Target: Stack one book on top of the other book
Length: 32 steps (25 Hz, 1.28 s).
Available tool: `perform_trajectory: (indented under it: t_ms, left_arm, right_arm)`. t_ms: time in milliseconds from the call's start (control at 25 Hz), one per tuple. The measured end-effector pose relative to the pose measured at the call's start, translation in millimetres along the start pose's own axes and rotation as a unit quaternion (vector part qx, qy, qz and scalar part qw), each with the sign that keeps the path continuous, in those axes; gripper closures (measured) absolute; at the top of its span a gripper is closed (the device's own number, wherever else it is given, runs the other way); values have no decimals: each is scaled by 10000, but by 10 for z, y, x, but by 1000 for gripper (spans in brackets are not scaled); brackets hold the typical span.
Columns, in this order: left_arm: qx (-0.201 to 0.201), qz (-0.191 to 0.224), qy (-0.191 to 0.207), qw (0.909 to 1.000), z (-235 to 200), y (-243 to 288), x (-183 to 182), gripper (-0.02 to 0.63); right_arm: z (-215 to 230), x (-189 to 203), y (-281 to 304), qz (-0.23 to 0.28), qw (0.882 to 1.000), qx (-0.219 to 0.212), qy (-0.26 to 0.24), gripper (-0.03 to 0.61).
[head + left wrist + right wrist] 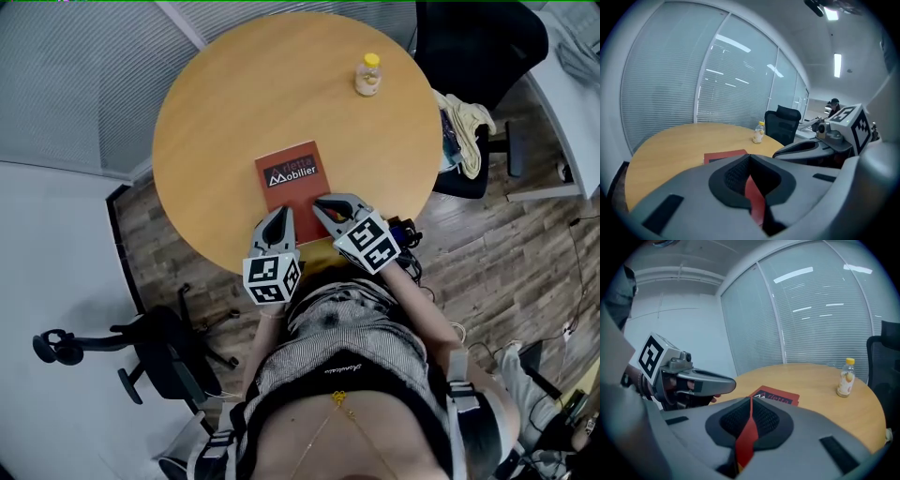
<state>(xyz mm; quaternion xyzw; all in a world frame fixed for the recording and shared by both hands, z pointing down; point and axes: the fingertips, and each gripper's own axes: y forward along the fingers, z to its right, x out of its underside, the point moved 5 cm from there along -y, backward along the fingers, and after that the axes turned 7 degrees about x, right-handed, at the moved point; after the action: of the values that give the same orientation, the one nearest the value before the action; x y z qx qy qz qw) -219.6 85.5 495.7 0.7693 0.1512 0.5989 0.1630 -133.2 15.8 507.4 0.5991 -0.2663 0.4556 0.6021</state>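
A red book [291,176] with white print lies flat on the round wooden table [234,84], near its front edge. Only this one cover shows; I cannot tell whether another book lies under it. My left gripper [278,214] hovers over the book's near-left corner with its jaws shut and nothing between them. Beside it, my right gripper [319,203] hangs over the near-right corner, also shut and empty. The left gripper view has the book [725,156] beyond the closed tips [750,157]. The right gripper view looks past its closed tips [751,399] at the book [778,397].
A small bottle [368,74] with a yellow cap stands at the table's far right. A black office chair [473,42] is behind the table, with cloth draped next to it. Another black chair [159,352] stands at the lower left on the wooden floor.
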Motion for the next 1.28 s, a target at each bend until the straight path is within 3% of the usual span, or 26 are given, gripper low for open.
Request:
perform_trajectory:
  t_ms: [200, 400, 920, 1280]
  left_arm:
    - [19, 7, 314, 9995, 126, -57, -23, 592]
    - [-35, 26, 358, 9994, 176, -94, 1, 592]
    - [-91, 192, 269, 9994, 273, -211, 46, 592]
    - [-172, 525, 648, 9964, 419, -342, -139, 592]
  right_arm:
    - [-168, -39, -64, 181, 9991, -215, -323, 548]
    - [-236, 0, -102, 170, 9985, -304, -412, 548]
    - [-160, 79, -262, 309, 9993, -188, -14, 548]
    - [-335, -270, -530, 1083, 9903, 32, -876, 548]
